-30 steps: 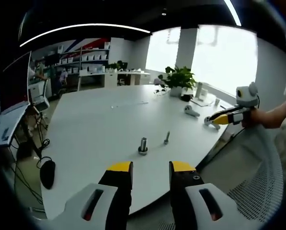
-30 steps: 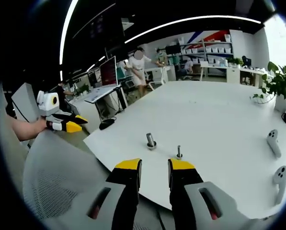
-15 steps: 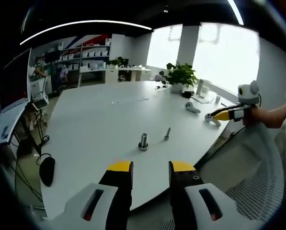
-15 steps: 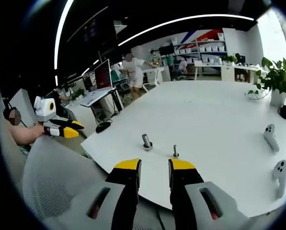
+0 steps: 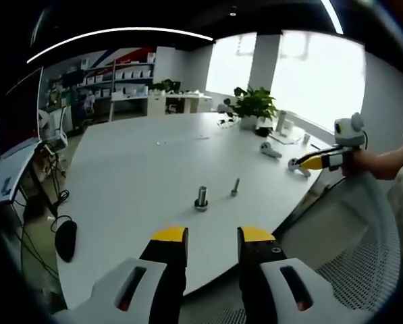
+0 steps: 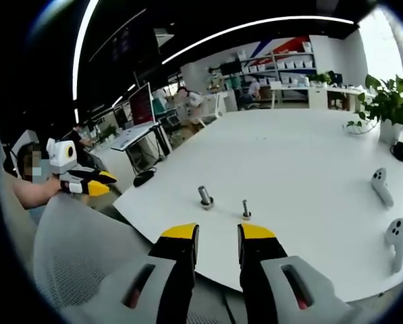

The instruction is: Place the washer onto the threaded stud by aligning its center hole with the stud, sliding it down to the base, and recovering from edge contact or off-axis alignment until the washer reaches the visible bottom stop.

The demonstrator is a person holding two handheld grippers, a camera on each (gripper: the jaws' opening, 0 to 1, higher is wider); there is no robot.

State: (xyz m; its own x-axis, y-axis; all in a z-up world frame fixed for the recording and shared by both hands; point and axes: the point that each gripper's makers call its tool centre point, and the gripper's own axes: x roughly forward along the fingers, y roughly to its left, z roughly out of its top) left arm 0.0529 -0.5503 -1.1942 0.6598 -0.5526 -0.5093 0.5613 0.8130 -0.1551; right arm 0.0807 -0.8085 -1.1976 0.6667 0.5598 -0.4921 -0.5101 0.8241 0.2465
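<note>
Left gripper view: your left gripper [image 5: 211,237] hangs off the desk's [image 5: 133,169] near edge, jaws narrowly parted, empty. Threaded stud [image 5: 235,187] and thicker bolt [image 5: 201,199] stand upright near that edge, likely staged within reach. Washer: can't tell. Right gripper [image 6: 216,235] likewise, empty.

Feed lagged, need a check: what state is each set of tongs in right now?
Left tongs: open, holding nothing, short of the table edge.
Right tongs: open, holding nothing, also short of the table.
</note>
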